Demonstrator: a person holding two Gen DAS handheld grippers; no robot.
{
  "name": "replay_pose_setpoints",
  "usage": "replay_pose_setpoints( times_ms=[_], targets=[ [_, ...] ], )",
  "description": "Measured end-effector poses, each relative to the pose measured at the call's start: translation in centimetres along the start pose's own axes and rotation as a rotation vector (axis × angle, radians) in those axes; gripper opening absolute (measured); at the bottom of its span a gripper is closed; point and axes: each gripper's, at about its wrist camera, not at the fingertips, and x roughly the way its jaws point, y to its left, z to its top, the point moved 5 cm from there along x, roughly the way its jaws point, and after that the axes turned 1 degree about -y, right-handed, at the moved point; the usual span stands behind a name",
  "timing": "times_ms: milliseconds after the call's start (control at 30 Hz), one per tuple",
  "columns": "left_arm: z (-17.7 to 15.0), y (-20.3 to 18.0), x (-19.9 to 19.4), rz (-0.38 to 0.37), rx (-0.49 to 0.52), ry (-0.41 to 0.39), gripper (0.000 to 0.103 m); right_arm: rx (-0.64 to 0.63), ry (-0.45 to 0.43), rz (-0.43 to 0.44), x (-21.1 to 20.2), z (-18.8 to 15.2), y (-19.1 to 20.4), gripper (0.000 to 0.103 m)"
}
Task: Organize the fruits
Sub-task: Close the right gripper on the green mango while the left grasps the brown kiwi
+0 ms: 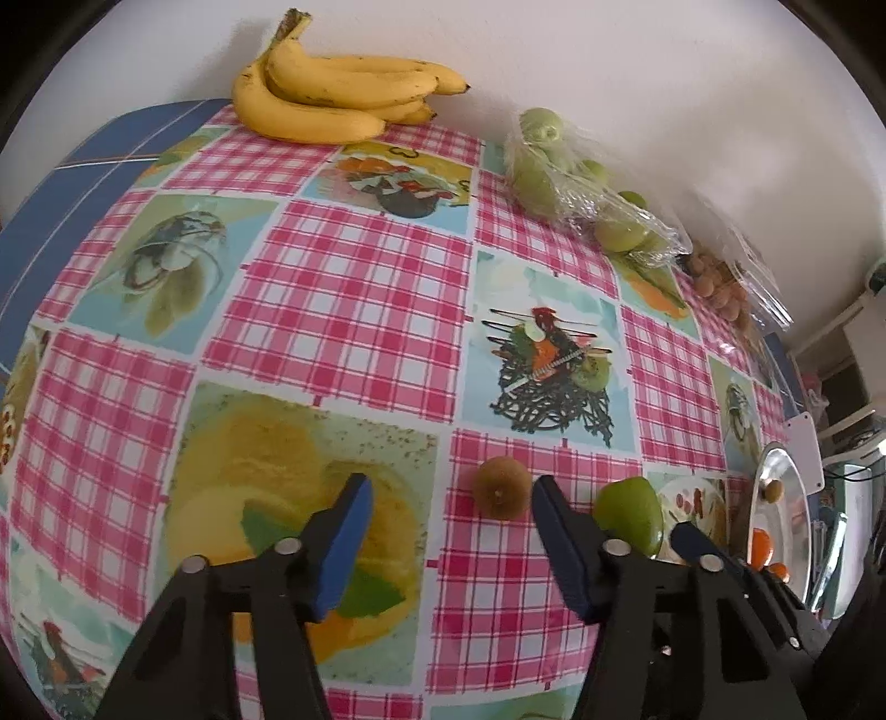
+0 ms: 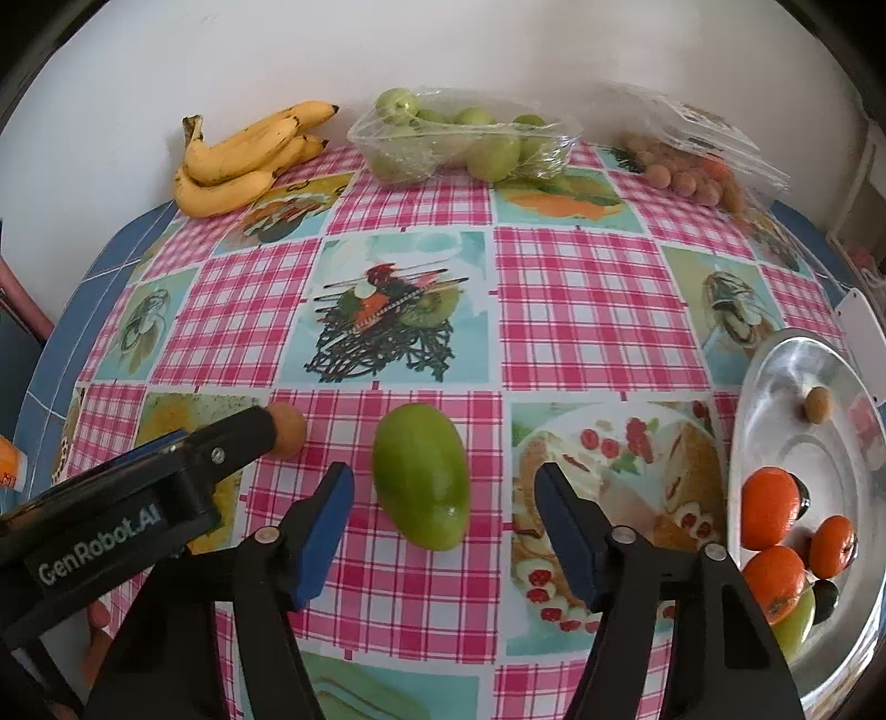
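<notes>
Both tools are parted about halfway and gripping nothing. The left tool (image 1: 448, 493) hovers over the checkered surface (image 1: 343, 288), with a small brown kiwi (image 1: 500, 488) just inside its right finger. The right tool (image 2: 443, 487) has the green mango (image 2: 421, 476) lying between its pads, untouched.

A bench covered by a pink-checked tablecloth (image 2: 581, 288) printed with food pictures. A blue tiled edge (image 1: 83, 183) shows beyond the cloth's left side. A plain white wall (image 2: 498, 50) stands behind the bench.
</notes>
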Motion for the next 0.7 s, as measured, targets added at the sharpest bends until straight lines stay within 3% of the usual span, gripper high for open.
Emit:
replay_pose_setpoints(
  times_ms=[100,200,367,533,700],
  targets=[
    [-0.1,-0.4,0.3,-0.016,0.002,0.009,0.057,-0.007,0.005,0.004,0.1,0.0,0.2,0.058],
    [-0.1,-0.7,0.9,-0.033,0.004,0.028,0.048,-0.008,0.008,0.009,0.1,0.0,0.2,0.057],
    [-0.1,-0.9,1.0,-0.044,-0.005,0.026,0.044,-0.013,0.014,0.017,0.2,0.0,0.4,0.052],
    [-0.2,-1.2,1.3,-0.047,0.001,0.034,0.027,-0.017,0.015,0.026,0.1,0.0,0.4,0.042],
    [-0.2,-1.1,1.0,-0.042,0.003,0.038,0.027,-0.013,0.022,0.042,0.0,-0.1,0.3,0.039]
  ],
)
